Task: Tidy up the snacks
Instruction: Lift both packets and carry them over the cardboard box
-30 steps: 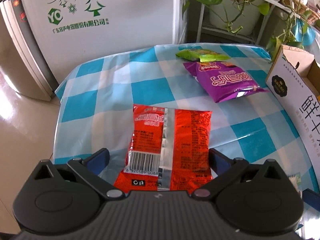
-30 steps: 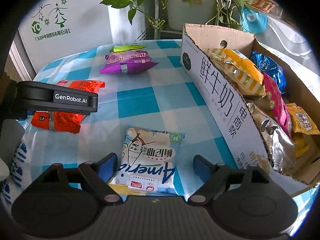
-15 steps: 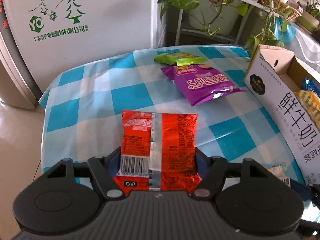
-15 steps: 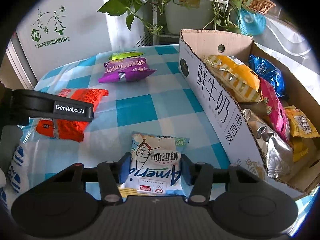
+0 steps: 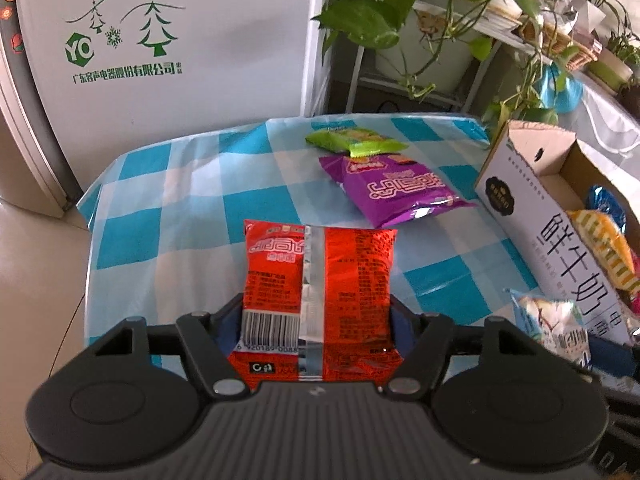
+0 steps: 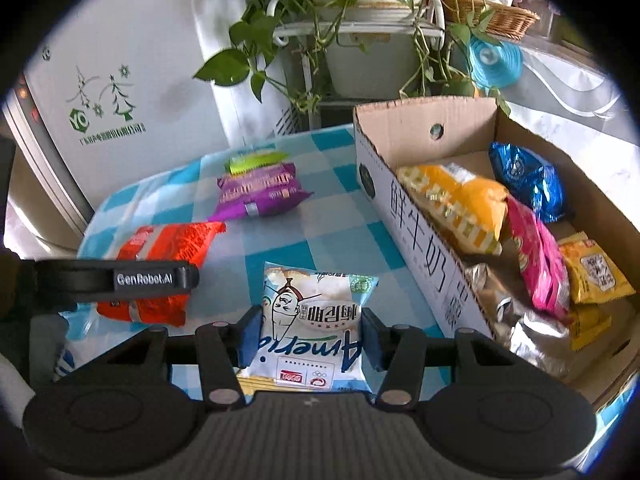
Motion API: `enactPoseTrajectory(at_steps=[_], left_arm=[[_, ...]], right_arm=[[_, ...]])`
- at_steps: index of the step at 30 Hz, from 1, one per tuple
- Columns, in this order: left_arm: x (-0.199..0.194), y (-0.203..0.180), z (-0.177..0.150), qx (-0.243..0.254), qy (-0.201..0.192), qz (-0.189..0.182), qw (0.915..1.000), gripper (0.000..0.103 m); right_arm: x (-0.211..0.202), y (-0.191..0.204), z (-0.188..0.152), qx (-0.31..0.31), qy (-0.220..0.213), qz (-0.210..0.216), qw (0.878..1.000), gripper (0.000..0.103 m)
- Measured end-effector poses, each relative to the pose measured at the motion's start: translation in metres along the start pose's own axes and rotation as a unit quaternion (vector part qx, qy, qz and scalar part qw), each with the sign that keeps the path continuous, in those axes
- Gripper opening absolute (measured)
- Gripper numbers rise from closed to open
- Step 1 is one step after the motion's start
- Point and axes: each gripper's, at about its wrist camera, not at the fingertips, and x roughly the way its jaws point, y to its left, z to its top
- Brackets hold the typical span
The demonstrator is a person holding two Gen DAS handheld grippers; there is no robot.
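Note:
My left gripper [image 5: 316, 320] is shut on a red snack bag [image 5: 320, 280] and holds it above the blue checked tablecloth [image 5: 192, 208]. The same red bag [image 6: 160, 252] shows in the right wrist view, under the left gripper's finger [image 6: 120, 280]. My right gripper [image 6: 308, 332] is shut on a white snack bag [image 6: 312, 320] and holds it lifted beside the cardboard box [image 6: 420, 248]. The box [image 5: 520, 200] holds several snack bags. A purple bag [image 5: 396, 192] and a green bag [image 5: 352, 140] lie at the table's far side.
A white appliance [image 5: 180, 40] stands behind the table. A plant stand with potted vines [image 5: 420, 40] is at the back right. The floor [image 5: 32, 280] drops off left of the table edge.
Both grippers closed on their bags, the left on the red one and the right on the white one, and lifted them off the table. The view rose in both cameras.

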Motion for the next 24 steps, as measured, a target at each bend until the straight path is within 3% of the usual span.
enactPoseTrajectory(at_steps=[14,18,24], left_arm=[[-0.036,-0.002,0.022,-0.030,-0.060,-0.028,0.9974,0.070],[-0.044,-0.007,0.027,-0.031,-0.080,-0.036,0.9957,0.070],[-0.050,-0.020,0.033,-0.021,-0.113,-0.055,0.9919,0.070]], right_arm=[[-0.023,-0.004,0.047,-0.037,-0.030,0.033,0.998,0.057],[-0.031,-0.011,0.065,-0.051,-0.056,0.030,0.997,0.057],[-0.045,-0.041,0.083,-0.001,-0.109,-0.005,0.994,0.058]])
